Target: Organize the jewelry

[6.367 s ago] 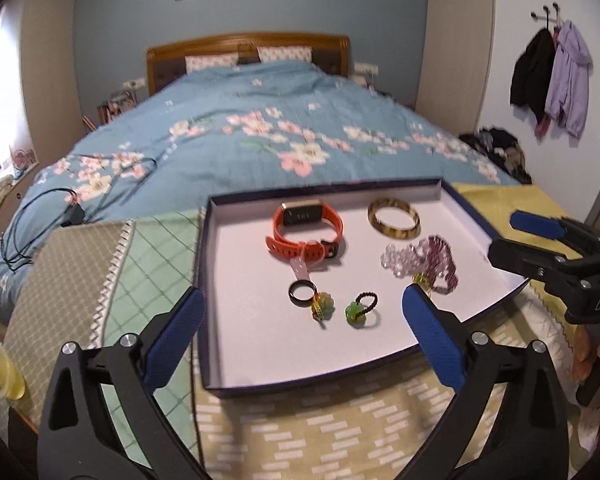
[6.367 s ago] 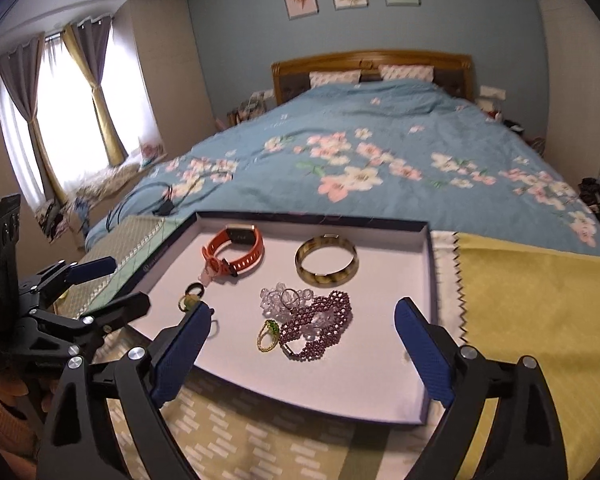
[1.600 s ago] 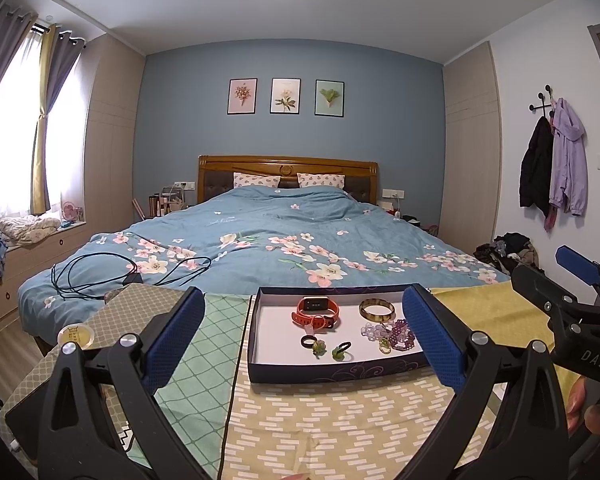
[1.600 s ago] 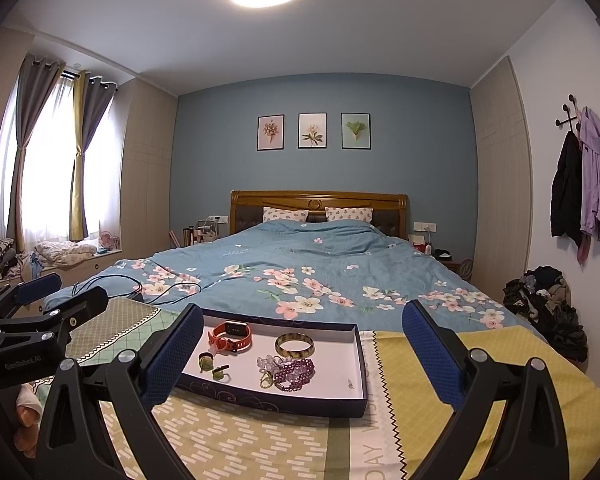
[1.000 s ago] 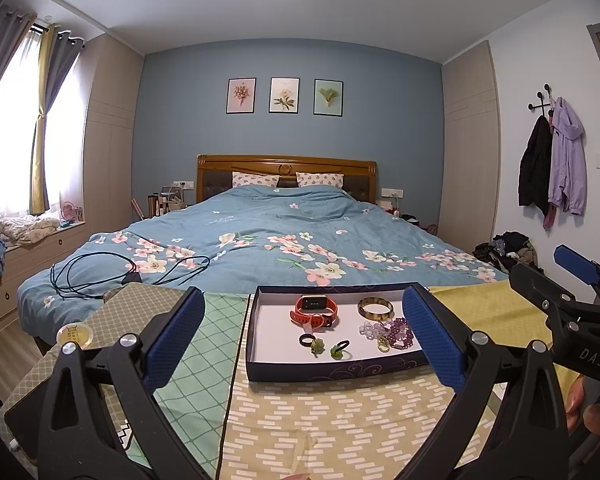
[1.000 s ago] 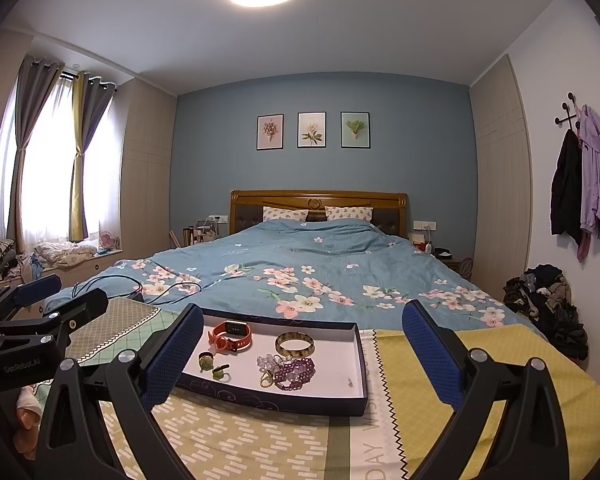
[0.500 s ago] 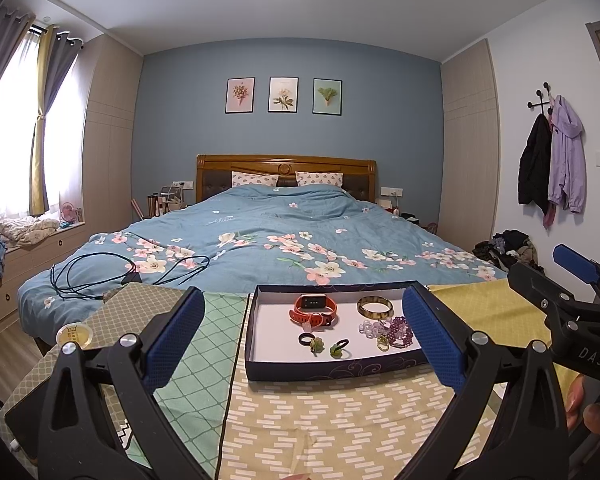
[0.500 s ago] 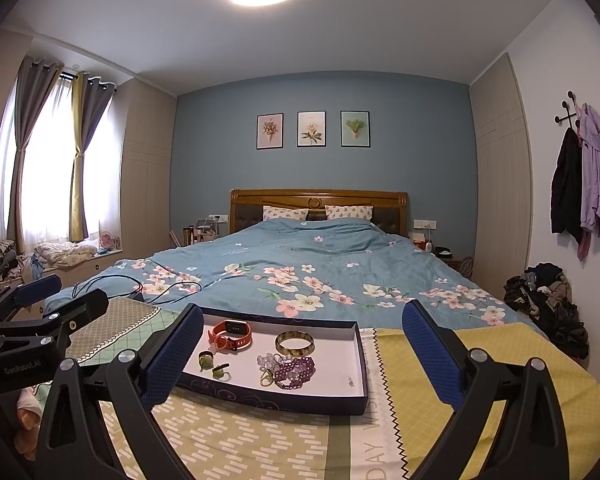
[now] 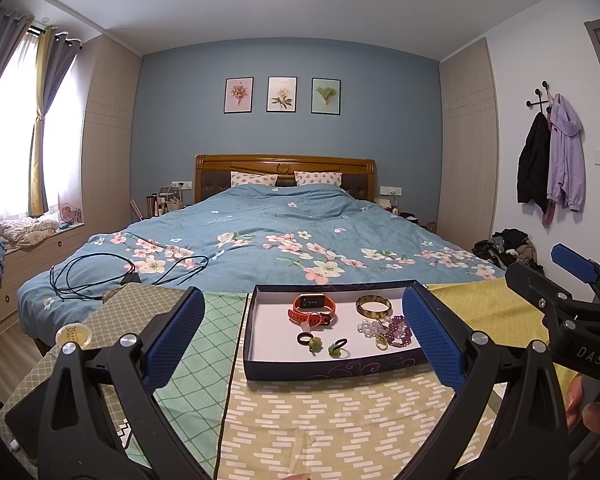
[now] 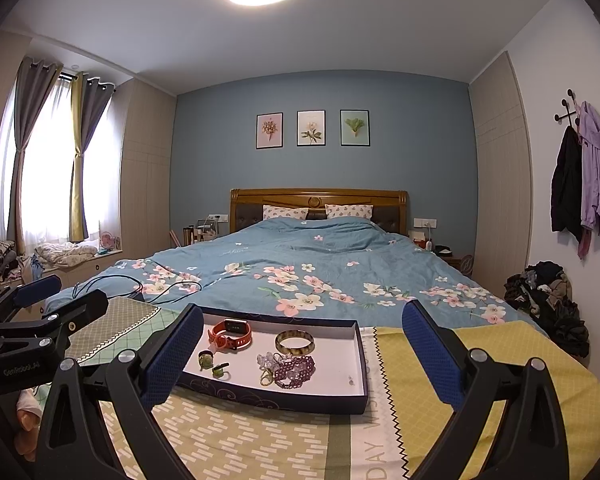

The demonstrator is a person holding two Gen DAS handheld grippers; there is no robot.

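A dark blue tray (image 9: 332, 372) with a white floor lies on the patterned cloth ahead. In it are an orange watch (image 9: 311, 307), an amber bangle (image 9: 373, 306), a heap of purple and clear bead bracelets (image 9: 388, 330), a black ring (image 9: 304, 337) and two green flower rings (image 9: 324, 347). My left gripper (image 9: 302, 296) is open and empty, held back from the tray. My right gripper (image 10: 302, 312) is open and empty too, facing the same tray (image 10: 356, 400), watch (image 10: 230, 334), bangle (image 10: 295, 342) and beads (image 10: 290, 368). Each gripper shows in the other's view: the right gripper (image 9: 540, 264) and the left gripper (image 10: 78, 290).
A bed with a blue floral duvet (image 9: 284, 236) fills the room behind the tray, with dark cables (image 9: 100, 276) on its left side. A small round yellow container (image 9: 73, 335) sits on the left cloth. A yellow cloth (image 10: 480, 360) lies right of the tray. Clothes (image 10: 548, 304) are piled on the floor at right.
Since 6.4 s ago both grippers have drawn back from close over the tray and tilted up to a wide room view. Over the last second they have hardly moved.
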